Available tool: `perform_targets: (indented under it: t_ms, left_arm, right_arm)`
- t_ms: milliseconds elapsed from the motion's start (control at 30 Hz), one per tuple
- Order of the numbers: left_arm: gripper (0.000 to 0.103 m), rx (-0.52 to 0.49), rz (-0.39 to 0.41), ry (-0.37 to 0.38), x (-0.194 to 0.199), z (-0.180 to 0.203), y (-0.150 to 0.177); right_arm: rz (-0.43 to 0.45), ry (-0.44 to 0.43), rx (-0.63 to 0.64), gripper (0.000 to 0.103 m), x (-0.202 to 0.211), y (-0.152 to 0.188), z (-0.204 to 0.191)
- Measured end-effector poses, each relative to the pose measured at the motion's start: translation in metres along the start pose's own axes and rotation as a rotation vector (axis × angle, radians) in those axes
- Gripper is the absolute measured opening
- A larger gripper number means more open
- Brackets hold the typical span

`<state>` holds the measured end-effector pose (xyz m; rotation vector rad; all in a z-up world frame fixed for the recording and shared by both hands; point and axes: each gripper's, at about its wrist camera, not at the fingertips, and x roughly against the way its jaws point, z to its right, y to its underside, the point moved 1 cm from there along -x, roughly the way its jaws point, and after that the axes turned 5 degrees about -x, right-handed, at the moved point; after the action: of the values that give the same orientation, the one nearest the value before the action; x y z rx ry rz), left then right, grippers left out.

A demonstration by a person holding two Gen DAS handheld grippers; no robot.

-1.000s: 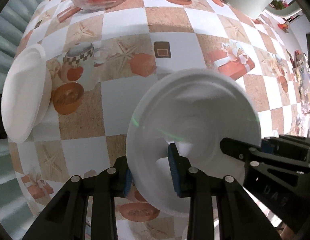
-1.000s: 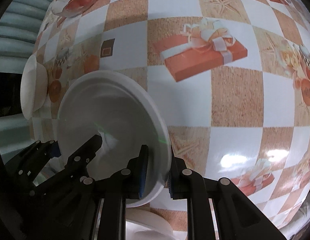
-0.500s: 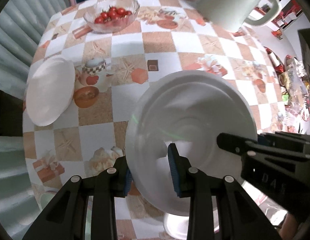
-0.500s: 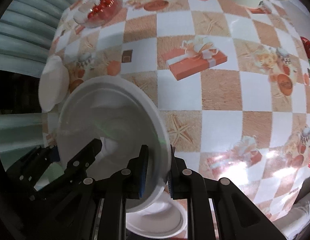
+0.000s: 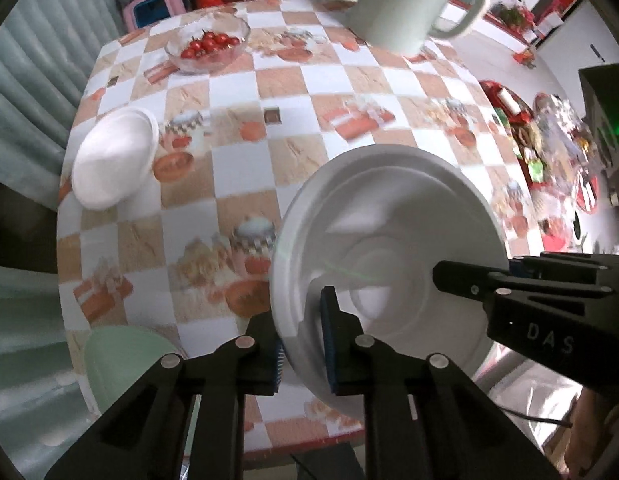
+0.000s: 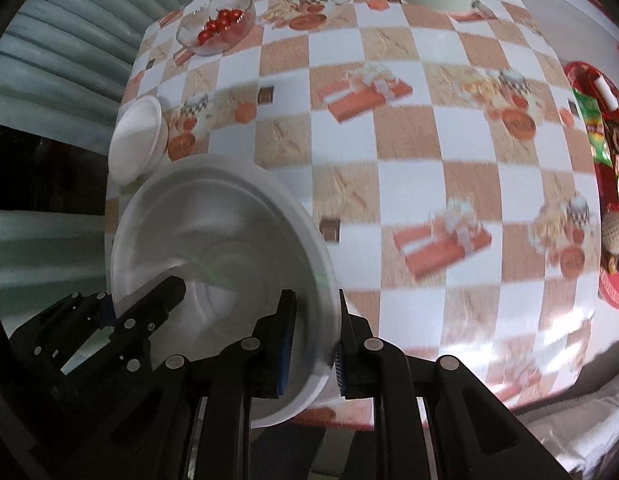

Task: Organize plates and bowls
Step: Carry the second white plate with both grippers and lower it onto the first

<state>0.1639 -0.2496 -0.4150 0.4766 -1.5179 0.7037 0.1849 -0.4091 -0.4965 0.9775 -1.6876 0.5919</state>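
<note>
Above the checkered tablecloth (image 5: 237,92), a white plate (image 5: 389,248) hangs clear of the table, gripped at opposite edges by both grippers. Seen from the left wrist, the left gripper (image 5: 303,340) pinches the plate's near rim between its blue-padded fingers; its jaws have just closed a little further and now clamp tight on the rim. From the same view the right gripper (image 5: 509,268) reaches in from the right and grips the plate's far edge. Seen from the right wrist, the right gripper's jaws sit narrow, one pad inside the plate and one outside, pressed on the rim, while the left gripper shows at lower left on the opposite edge. The plate tilts, its hollow turned toward both cameras. Near the table's left edge a second white plate (image 5: 115,164) lies flat on the cloth, well apart from the held one. Farther back stands a glass bowl (image 5: 207,46) of cherry tomatoes (image 5: 207,42), and beyond it a pale green jug (image 5: 409,0) at the far edge. A pale green rounded object (image 5: 125,364) sits at the lower left, beside the table; what it is cannot be told
</note>
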Motion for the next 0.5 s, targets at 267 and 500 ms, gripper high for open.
perform_targets:
  t_ms: [267,500]
  left_arm:
    - [0.017,-0.071,-0.044,0.009,-0.002,0.017,0.035]
    - [0.018,-0.099,-0.085,0.026,-0.010,0.029,0.049]
  right_arm:
    - [-0.034,0.006,-0.013,0.019,-0.005,0.048,0.009]
    - [-0.053,0.023,-0.041,0.019,-0.011,0.067,0.020]
